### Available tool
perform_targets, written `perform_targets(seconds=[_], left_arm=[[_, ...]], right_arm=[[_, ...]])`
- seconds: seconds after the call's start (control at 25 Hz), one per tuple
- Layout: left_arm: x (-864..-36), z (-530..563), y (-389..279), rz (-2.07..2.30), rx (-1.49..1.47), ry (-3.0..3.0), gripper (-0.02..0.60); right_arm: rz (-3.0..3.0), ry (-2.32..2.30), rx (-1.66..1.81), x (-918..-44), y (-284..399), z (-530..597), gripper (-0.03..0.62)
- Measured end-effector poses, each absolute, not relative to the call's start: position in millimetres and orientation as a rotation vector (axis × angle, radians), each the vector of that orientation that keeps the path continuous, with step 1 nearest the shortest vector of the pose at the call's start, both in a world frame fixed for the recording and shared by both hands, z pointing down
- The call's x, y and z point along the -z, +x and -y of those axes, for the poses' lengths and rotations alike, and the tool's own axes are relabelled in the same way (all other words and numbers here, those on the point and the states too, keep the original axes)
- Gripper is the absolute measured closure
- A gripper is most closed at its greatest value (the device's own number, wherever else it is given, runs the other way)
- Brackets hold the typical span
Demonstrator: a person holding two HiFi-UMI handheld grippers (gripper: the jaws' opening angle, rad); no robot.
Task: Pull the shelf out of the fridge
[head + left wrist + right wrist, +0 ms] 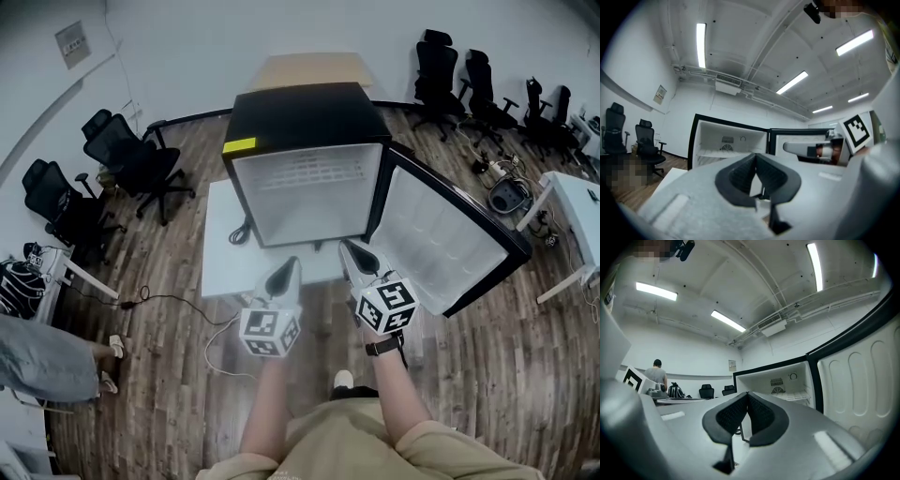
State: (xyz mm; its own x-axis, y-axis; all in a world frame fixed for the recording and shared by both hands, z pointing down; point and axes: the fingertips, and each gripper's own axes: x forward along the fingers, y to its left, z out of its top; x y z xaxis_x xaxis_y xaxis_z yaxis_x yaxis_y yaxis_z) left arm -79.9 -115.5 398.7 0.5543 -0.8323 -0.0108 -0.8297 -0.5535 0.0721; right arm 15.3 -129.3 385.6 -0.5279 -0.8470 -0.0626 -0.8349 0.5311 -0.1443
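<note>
A black mini fridge (305,122) stands on a low white table (220,262) with its door (441,234) swung open to the right. A white wire shelf (309,173) lies high in the white interior; it also shows as the shelf (717,152) and the shelf (801,394). My left gripper (284,275) and right gripper (354,255) hover side by side in front of the opening, a short way from it. Both are shut, tips together, with nothing between them. The left gripper (754,155) points at the fridge; the right gripper (747,393) points toward its left edge.
A cable (239,232) lies on the table beside the fridge. Black office chairs (131,159) stand at the left and more chairs (469,84) at the back right. White desks (572,206) flank the room. A person's legs (56,361) show at the left.
</note>
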Motion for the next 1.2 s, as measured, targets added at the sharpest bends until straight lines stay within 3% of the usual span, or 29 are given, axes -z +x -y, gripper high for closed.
perform_targets(seconds=[0.4,0.76,0.96,1.2], left_arm=[[-417,182,-47,1.499,0.016,2.701,0.581],[-429,245,-56,1.521,0.051,2.676,0.581],[-441,268,-62,1.486,0.0,2.689,0.581],[-449,294,-73,1.489,-0.003,2.661,0.581]], right_arm=[[-2.605,-1.411,0.245,-411,52,212,0.588],[-2.581,-1.323,0.397,-438,34,276,0.583],[-2.379,-1.281,0.655,-458,38,301,0.514],[-2.262,-1.256,0.803,-472,36,343,0.357]])
